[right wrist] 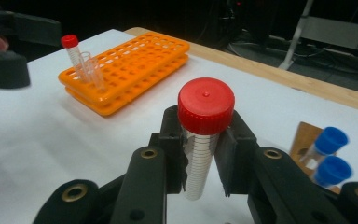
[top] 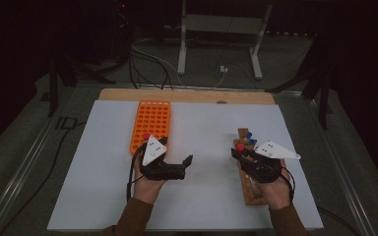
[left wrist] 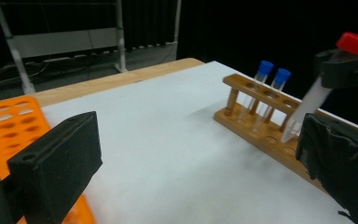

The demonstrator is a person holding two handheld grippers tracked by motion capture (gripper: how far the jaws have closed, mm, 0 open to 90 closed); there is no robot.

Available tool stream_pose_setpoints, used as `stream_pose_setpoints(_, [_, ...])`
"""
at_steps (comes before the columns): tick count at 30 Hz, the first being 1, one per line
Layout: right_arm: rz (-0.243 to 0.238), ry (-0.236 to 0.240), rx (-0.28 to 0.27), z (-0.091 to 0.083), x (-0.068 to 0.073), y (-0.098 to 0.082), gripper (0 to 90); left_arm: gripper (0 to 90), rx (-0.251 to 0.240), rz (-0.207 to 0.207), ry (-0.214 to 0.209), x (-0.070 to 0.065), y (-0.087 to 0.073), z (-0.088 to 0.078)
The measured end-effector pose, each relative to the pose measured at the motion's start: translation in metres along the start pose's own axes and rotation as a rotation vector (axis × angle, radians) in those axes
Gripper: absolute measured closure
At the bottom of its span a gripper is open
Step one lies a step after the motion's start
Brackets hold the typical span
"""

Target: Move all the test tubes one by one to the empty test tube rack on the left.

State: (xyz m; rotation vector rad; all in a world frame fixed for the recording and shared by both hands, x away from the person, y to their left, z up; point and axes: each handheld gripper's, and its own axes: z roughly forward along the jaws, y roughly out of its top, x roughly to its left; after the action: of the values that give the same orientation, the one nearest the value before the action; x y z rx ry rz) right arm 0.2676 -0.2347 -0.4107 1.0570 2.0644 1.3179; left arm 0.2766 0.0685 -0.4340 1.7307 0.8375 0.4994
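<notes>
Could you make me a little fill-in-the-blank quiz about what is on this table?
1. The right gripper is shut on a tube whose cap is ____.
2. The two tubes standing in the wooden rack have ____ caps.
3. The plastic rack near the left gripper is coloured ____.
4. The left gripper's jaws stand ____, with nothing between them.

Missing words: red; blue; orange; open
</notes>
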Motion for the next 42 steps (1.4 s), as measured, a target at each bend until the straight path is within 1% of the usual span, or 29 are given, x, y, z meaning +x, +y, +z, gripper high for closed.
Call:
stream_pose_setpoints(4, [-0.005,0.011,0.007,0.003,0.004,-0.001,74.5,0.9,0.023,0.039,-0.026,-0.013,-0.003,0.008])
stream_pose_setpoints(5, [-0.008,0.012,0.007,0.004,0.005,-0.001,74.5,1.1,0.029,0.055,-0.033,-0.018,-0.003,0.010])
stream_pose_setpoints(7, [-0.009,0.017,0.010,0.005,0.007,-0.001,74.5,1.1,0.039,0.085,-0.038,-0.024,-0.005,0.013])
stream_pose_setpoints(8, [-0.011,0.018,0.010,0.005,0.008,-0.001,74.5,1.1,0.042,0.092,-0.040,-0.027,-0.005,0.014])
stream_pose_setpoints(14, [-0.008,0.040,0.016,0.008,0.012,-0.002,74.5,1.2,0.053,0.107,-0.071,-0.037,-0.008,0.019])
stream_pose_setpoints(16, [-0.014,0.046,0.016,0.009,0.014,-0.002,74.5,1.2,0.057,0.110,-0.078,-0.039,-0.008,0.020])
stream_pose_setpoints(18, [-0.020,0.051,0.019,0.010,0.017,-0.002,74.5,1.3,0.063,0.112,-0.091,-0.042,-0.010,0.022])
stream_pose_setpoints(19, [-0.022,0.054,0.020,0.011,0.018,-0.002,74.5,1.8,0.069,0.117,-0.107,-0.044,-0.010,0.023])
stream_pose_setpoints(21, [-0.026,0.061,0.024,0.012,0.022,-0.003,74.5,3.4,0.072,0.112,-0.132,-0.046,-0.012,0.024])
stream_pose_setpoints(26, [-0.043,0.087,0.037,0.016,0.031,-0.004,74.5,4.5,0.099,0.115,-0.156,-0.051,-0.016,0.029])
stream_pose_setpoints(27, [-0.047,0.091,0.039,0.017,0.032,-0.004,74.5,4.6,0.104,0.114,-0.167,-0.052,-0.017,0.030])
stream_pose_setpoints(28, [-0.050,0.098,0.044,0.018,0.035,-0.005,74.5,4.6,0.108,0.116,-0.171,-0.052,-0.017,0.031])
stream_pose_setpoints(30, [-0.055,0.106,0.046,0.020,0.038,-0.005,74.5,5.4,0.099,0.132,-0.161,-0.055,-0.018,0.030])
stream_pose_setpoints(32, [-0.057,0.123,0.051,0.021,0.042,-0.005,74.5,9.4,0.100,0.143,-0.155,-0.057,-0.019,0.030])
stream_pose_setpoints(34, [-0.062,0.131,0.055,0.022,0.045,-0.005,74.5,16.0,0.097,0.147,-0.157,-0.059,-0.020,0.031])
stream_pose_setpoints(35, [-0.063,0.139,0.056,0.022,0.046,-0.005,74.5,17.8,0.099,0.150,-0.158,-0.059,-0.020,0.031])
stream_pose_setpoints(37, [-0.064,0.154,0.056,0.023,0.049,-0.006,74.5,26.7,0.101,0.157,-0.165,-0.060,-0.021,0.031])
stream_pose_setpoints(39, [-0.066,0.160,0.060,0.024,0.051,-0.006,74.5,37.7,0.106,0.164,-0.174,-0.060,-0.022,0.031])
stream_pose_setpoints(42, [-0.065,0.170,0.060,0.024,0.053,-0.006,74.5,50.1,0.113,0.171,-0.188,-0.060,-0.024,0.031])
